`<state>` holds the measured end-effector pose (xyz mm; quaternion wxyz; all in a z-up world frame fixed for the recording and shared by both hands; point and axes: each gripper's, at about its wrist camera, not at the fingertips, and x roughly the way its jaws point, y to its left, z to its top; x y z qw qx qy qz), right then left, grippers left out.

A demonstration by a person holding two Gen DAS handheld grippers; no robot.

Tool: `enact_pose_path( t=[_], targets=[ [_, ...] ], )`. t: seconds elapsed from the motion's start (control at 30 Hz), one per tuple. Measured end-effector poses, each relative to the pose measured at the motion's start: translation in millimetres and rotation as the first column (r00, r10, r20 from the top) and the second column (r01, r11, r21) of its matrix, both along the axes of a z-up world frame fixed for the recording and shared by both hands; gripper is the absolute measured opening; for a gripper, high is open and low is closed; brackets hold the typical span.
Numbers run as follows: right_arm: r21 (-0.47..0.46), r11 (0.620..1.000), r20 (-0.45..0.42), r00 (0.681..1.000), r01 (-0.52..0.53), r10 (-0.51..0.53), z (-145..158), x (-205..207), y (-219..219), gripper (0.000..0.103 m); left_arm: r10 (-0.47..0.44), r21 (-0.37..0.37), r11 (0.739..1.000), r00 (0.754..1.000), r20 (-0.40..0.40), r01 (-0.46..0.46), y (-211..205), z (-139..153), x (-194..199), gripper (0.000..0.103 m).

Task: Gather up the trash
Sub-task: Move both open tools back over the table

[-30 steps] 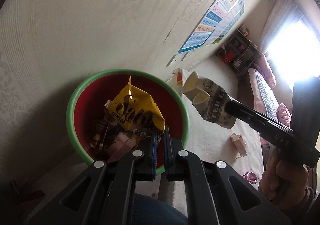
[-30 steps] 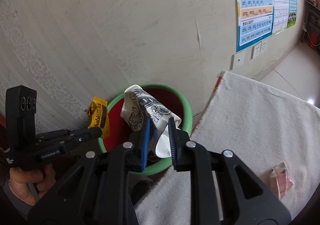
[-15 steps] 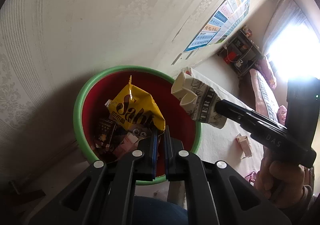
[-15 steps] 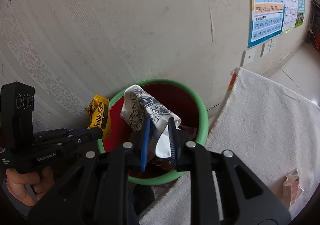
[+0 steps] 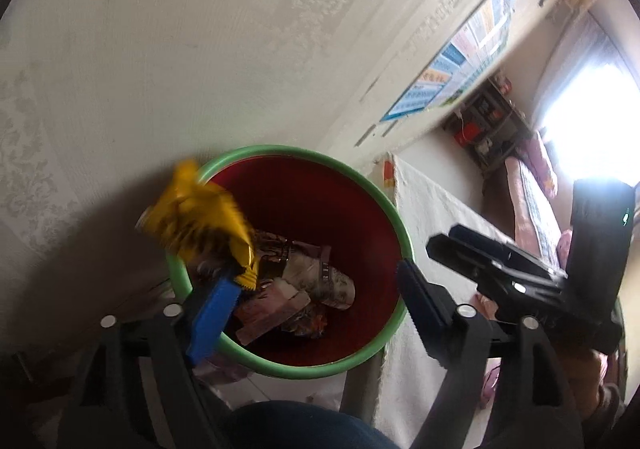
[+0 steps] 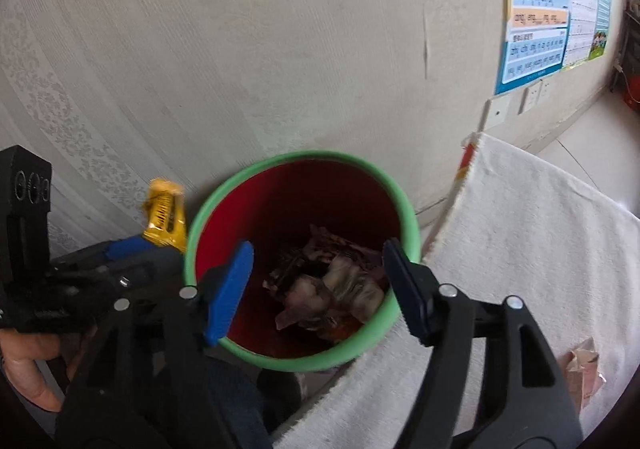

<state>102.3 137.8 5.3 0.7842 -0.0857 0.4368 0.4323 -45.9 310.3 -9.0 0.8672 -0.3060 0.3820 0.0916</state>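
— Step in hand? Dropping trash into the red plastic bin with green rim (image 6: 408, 217) against the wall.

— Jaws? Left gripper (image 5: 308, 289) and right gripper (image 6: 316, 289) just opened wide, gripping nothing; crumpled printed paper (image 6: 344, 281) inside, yellow foil wrapper (image 5: 200, 221) mid-fall at the left rim.

— Next? Fetching the pink scrap (image 6: 580, 365) from the white-clothed surface (image 6: 540, 229), right.

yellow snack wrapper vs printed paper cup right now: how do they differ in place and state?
The yellow foil snack wrapper is blurred, at the green rim of the red bin, against the left claw's blue pad; the crumpled printed paper cup lies sharp among the bin's trash. The wrapper is bright yellow; the cup is white with dark print. Both are free: both claws have just been opening, the right claw with nothing between its pads.
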Motion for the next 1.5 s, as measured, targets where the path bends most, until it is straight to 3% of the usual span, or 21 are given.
enact_pose_path(
  t=[0.07, 0.17, 0.3, 0.53, 0.97, 1.2, 1.5],
  targets=[
    [-0.013, 1.000, -0.001, 1.000, 0.021, -0.021, -3, 2, -7, 0.088, 0.012, 0.000, 1.000, 1.000, -0.006, -0.012, -1, -1, -2, 0.083],
    [-0.010, 0.999, -0.011, 0.999, 0.049, -0.049, -4, 7, -18, 0.091, -0.008, -0.006, 1.000, 1.000, 0.002, 0.008, -5, 0, 0, 0.085],
    [-0.009, 0.998, -0.008, 0.998, 0.068, -0.068, -3, 9, -27, 0.091, -0.055, -0.019, 0.998, 0.998, 0.029, 0.055, -10, 3, 8, 0.087],
    [0.009, 0.996, 0.018, 0.995, 0.093, -0.093, 12, 7, -45, 0.093, -0.041, -0.025, 0.999, 0.998, 0.041, 0.042, -11, 13, 16, 0.087],
    [0.002, 0.988, 0.019, 0.988, 0.156, -0.156, 18, 2, -105, 0.098, -0.060, 0.049, 0.997, 0.998, -0.011, 0.060, -53, 21, 27, 0.095],
    [-0.042, 0.969, 0.015, 0.969, 0.245, -0.245, 10, 5, -171, 0.098, -0.167, 0.054, 0.984, 0.986, -0.019, 0.168, -105, 21, 44, 0.095],
    [-0.105, 0.928, 0.038, 0.934, 0.357, -0.355, 1, 10, -267, 0.098, -0.352, 0.048, 0.934, 0.935, -0.036, 0.354, -192, 18, 61, 0.095]
  ],
)
